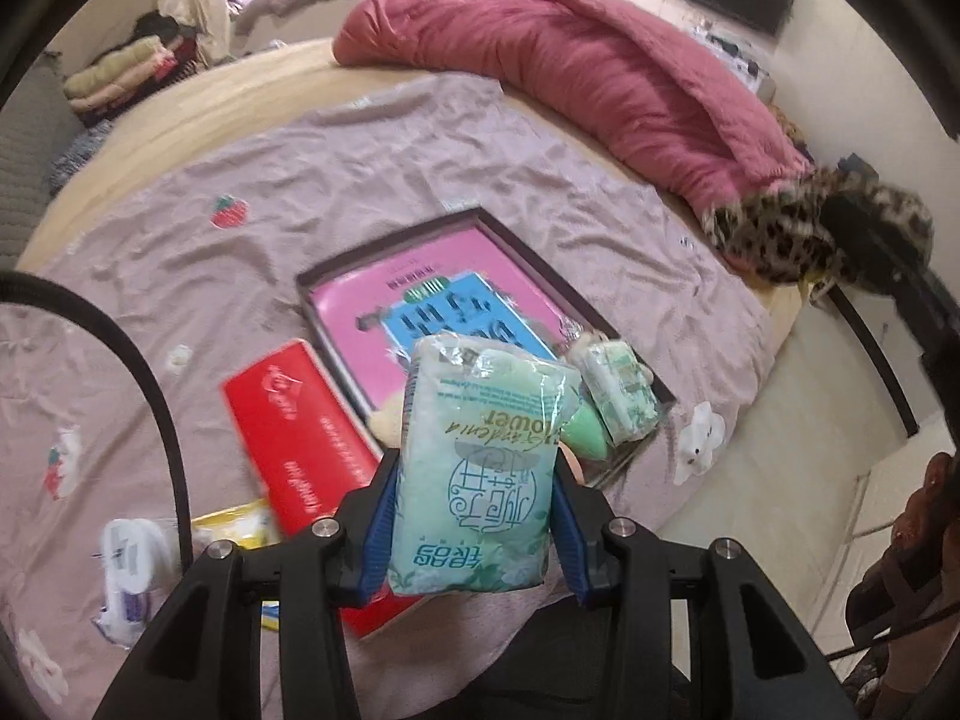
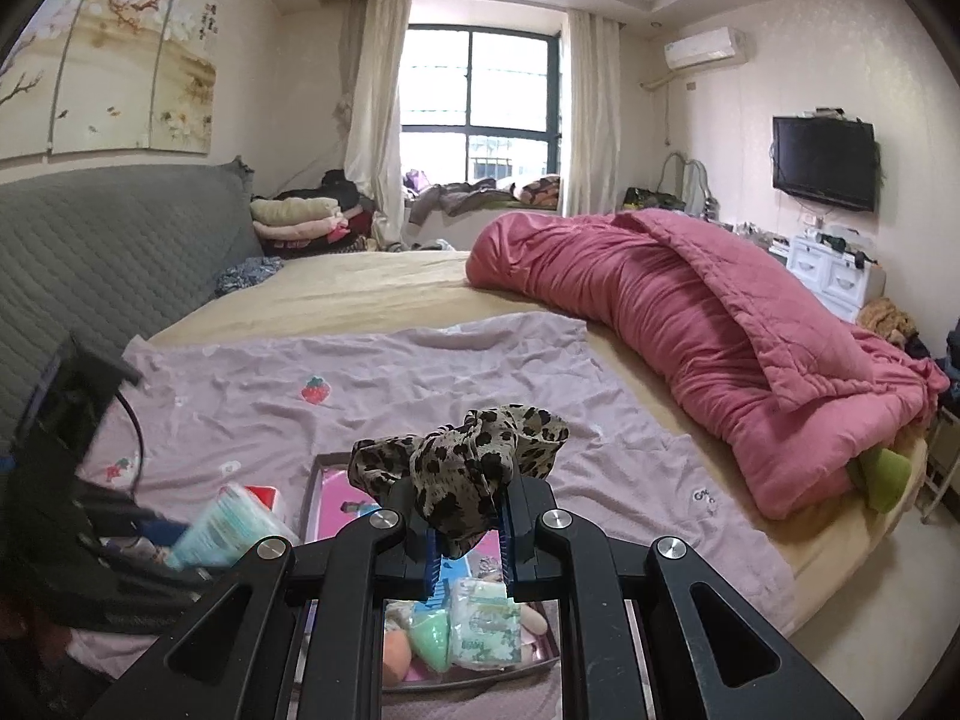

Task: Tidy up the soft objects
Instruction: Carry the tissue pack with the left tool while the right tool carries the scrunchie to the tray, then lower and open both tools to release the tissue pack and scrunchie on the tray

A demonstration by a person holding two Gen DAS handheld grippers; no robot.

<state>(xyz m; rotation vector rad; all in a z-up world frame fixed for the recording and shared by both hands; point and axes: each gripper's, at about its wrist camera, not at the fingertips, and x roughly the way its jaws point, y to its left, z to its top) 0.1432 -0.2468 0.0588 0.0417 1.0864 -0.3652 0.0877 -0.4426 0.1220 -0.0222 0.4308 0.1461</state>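
Your left gripper [image 1: 474, 480] has its jaws clamped on a green tissue pack [image 1: 480, 468], upright between the blue pads, held above the near edge of the tray [image 1: 528, 264]. Your right gripper [image 2: 467, 540] has its jaws closed tight on a leopard-print cloth [image 2: 468, 456], which bunches up above the pads; it hangs over the same tray.

Tray sits on the lilac sheet [image 1: 210, 276] on the bed. In it: a pink and blue picture book [image 1: 432, 306] flat on the bottom, a smaller tissue pack [image 1: 618, 396] at the near right corner, a light green soft piece [image 1: 585, 435] beside it, and a small doll [image 2: 399, 651] partly hidden, near end.

Just left of the tray, a red box [image 1: 300, 438] on the sheet. Nearer left, a yellow packet [image 1: 237, 525] and a white wrapped pack [image 1: 129, 564].

Farther back, a pink quilt [image 1: 600, 78] lies rolled across the bed, well apart from the tray. Folded clothes [image 2: 300, 219] stacked by the window.
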